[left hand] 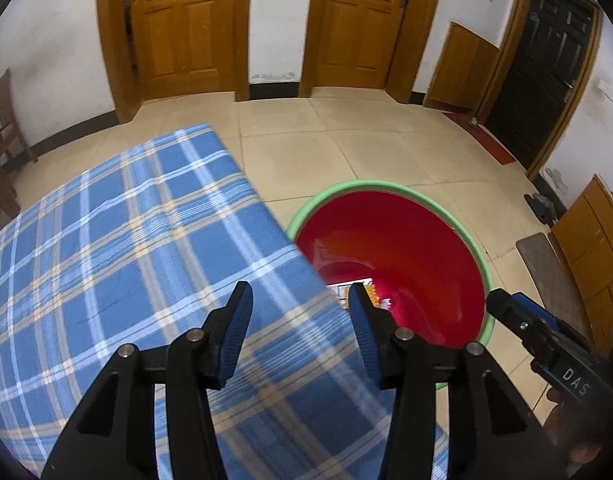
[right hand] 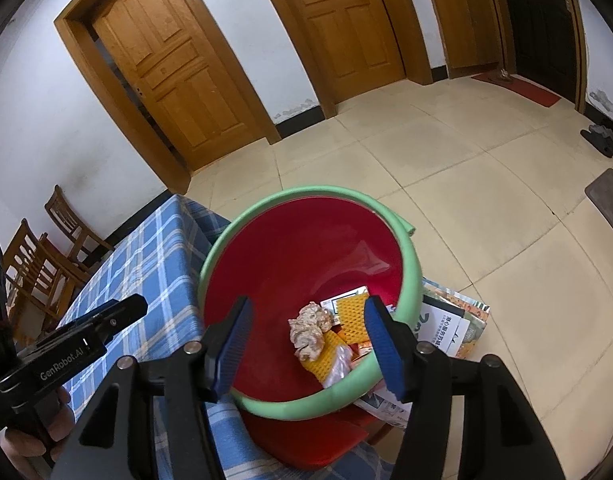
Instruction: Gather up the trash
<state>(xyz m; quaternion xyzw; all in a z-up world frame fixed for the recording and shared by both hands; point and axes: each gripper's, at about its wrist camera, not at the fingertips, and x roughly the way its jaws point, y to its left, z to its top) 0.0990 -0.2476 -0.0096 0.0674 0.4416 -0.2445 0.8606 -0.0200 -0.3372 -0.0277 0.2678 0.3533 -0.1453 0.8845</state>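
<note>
A red basin with a green rim (right hand: 410, 276) stands beside the table; it also shows in the left wrist view (left hand: 458, 232). Inside lie a crumpled beige paper wad (right hand: 311, 330), yellow foam netting (right hand: 352, 316), a clear wrapper (right hand: 338, 366) and a printed packet (left hand: 352, 286). My right gripper (right hand: 306, 348) is open and empty, above the basin's near side. My left gripper (left hand: 300, 334) is open and empty over the table's blue plaid cloth (left hand: 126, 248), near the edge next to the basin. The right gripper's body (left hand: 546, 340) shows at the right of the left wrist view.
Printed papers and boxes (right hand: 450, 324) lie on the floor under the basin's right side. Wooden chairs (right hand: 46, 256) stand left of the table. Two wooden doors (left hand: 178, 28) and a dark door (left hand: 546, 68) line the walls. A grey mat (left hand: 542, 264) lies on the tiled floor.
</note>
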